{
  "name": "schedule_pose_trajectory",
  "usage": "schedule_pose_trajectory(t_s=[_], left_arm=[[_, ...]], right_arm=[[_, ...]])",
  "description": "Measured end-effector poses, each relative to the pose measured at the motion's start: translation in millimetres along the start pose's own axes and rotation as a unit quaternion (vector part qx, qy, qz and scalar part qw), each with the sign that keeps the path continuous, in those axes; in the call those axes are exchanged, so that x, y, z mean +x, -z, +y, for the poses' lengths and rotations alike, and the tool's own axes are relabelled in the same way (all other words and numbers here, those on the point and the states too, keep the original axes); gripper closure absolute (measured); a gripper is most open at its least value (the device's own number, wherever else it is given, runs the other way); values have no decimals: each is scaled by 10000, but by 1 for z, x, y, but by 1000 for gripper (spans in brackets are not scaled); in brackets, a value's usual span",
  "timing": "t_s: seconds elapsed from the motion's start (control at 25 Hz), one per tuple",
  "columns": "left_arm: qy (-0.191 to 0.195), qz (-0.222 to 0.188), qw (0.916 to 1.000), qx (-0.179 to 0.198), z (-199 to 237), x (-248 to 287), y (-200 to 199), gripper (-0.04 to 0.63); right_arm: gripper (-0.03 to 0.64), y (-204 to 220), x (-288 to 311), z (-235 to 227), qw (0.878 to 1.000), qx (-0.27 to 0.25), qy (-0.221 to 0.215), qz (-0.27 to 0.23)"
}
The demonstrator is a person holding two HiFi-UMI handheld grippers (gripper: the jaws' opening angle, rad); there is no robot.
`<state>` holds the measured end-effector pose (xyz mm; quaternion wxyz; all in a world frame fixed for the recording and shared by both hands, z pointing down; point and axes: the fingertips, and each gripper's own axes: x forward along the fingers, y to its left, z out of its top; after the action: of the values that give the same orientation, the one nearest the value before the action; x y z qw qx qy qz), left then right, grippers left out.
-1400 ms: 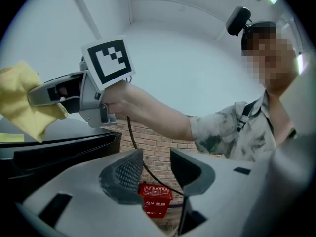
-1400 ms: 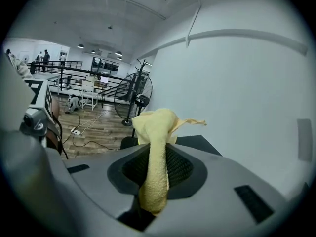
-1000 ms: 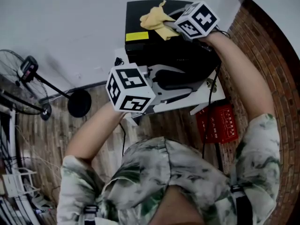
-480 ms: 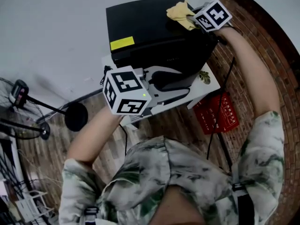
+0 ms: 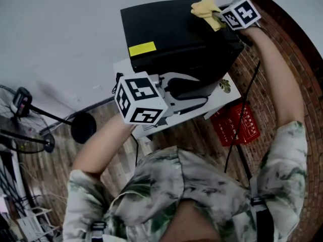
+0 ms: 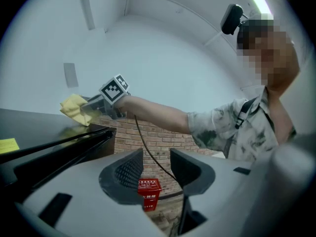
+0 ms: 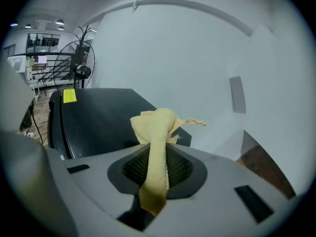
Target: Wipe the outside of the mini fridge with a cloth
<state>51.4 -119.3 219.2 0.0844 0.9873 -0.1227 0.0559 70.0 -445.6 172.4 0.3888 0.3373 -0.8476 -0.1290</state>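
The black mini fridge (image 5: 176, 39) with a yellow sticker (image 5: 142, 48) stands on a white stand. My right gripper (image 5: 222, 15) is shut on a yellow cloth (image 5: 206, 6) and holds it on the fridge top at its far right corner. In the right gripper view the cloth (image 7: 155, 132) is pinched between the jaws of the right gripper (image 7: 157, 154), above the fridge top (image 7: 98, 117). My left gripper (image 5: 202, 92) hangs open and empty by the fridge's near side. The left gripper view shows the left gripper (image 6: 157, 169), the fridge (image 6: 44, 132) and the cloth (image 6: 74, 107).
The white stand (image 5: 222, 102) carries the fridge. A red crate (image 5: 237, 125) sits on the floor to its right, against the brick wall (image 5: 298, 59). A black floor fan (image 5: 30, 120) stands at the left. A cable hangs from the right gripper.
My right gripper has slid the cloth rightward across the fridge top to its far right corner. The left gripper has hardly moved.
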Motion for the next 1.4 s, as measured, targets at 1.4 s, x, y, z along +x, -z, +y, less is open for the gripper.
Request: schedule_pose_trajectory(t_s=[1.4], left_arm=[[-145,-157,9998,5,10,38,-1,432]], right_arm=[[531,-77,78,78,9883,-1174,-950,-225]])
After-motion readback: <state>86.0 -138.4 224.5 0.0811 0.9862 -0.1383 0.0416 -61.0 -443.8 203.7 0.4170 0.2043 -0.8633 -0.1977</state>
